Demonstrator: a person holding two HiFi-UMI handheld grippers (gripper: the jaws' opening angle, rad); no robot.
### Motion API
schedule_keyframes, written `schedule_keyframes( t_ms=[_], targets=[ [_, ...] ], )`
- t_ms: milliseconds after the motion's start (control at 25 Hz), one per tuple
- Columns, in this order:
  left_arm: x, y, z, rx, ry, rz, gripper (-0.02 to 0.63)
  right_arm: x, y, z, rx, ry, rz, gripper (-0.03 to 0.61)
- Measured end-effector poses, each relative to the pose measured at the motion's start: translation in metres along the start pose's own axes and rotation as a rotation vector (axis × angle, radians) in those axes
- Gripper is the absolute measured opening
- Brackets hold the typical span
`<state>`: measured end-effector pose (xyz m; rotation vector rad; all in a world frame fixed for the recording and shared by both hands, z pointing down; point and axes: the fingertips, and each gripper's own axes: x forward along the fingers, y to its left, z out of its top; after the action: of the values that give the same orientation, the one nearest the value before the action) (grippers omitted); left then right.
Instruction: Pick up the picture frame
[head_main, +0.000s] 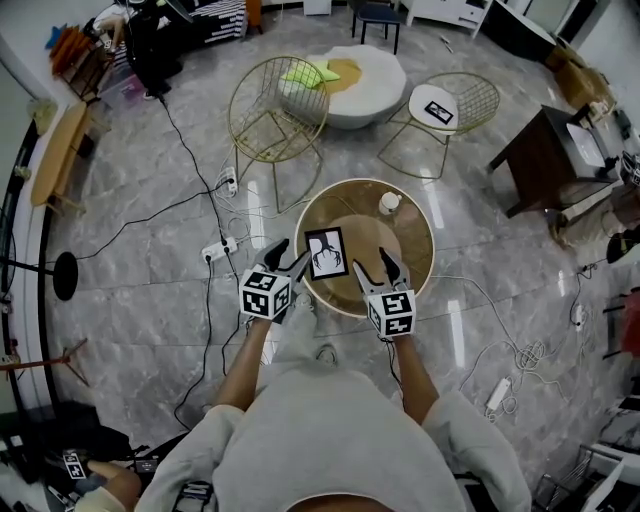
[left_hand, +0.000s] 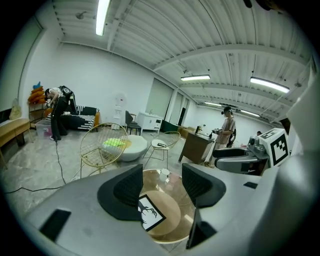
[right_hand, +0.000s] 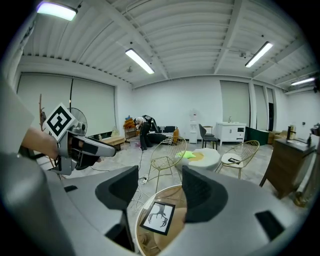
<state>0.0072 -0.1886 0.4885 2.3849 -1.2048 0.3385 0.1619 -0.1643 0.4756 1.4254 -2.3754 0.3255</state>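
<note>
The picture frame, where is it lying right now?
In the head view, the picture frame lies on the left part of the round table, just ahead of the open left gripper, with a white cup farther back.

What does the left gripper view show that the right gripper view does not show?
Only the left gripper view: the right gripper and a person standing by the dark desk. Only the right gripper view: the left gripper and the hand holding it. Both: the picture frame lying on the round table, a gold wire chair, and open jaws holding nothing.
</note>
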Motion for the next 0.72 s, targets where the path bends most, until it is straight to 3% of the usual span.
schedule_keyframes(
  t_ms=[720],
  targets=[
    [0.077, 0.087, 0.011, -0.08, 0.114, -0.07, 0.239, 0.11, -0.027, 0.015, 0.046, 0.132, -0.048, 0.261]
  ],
)
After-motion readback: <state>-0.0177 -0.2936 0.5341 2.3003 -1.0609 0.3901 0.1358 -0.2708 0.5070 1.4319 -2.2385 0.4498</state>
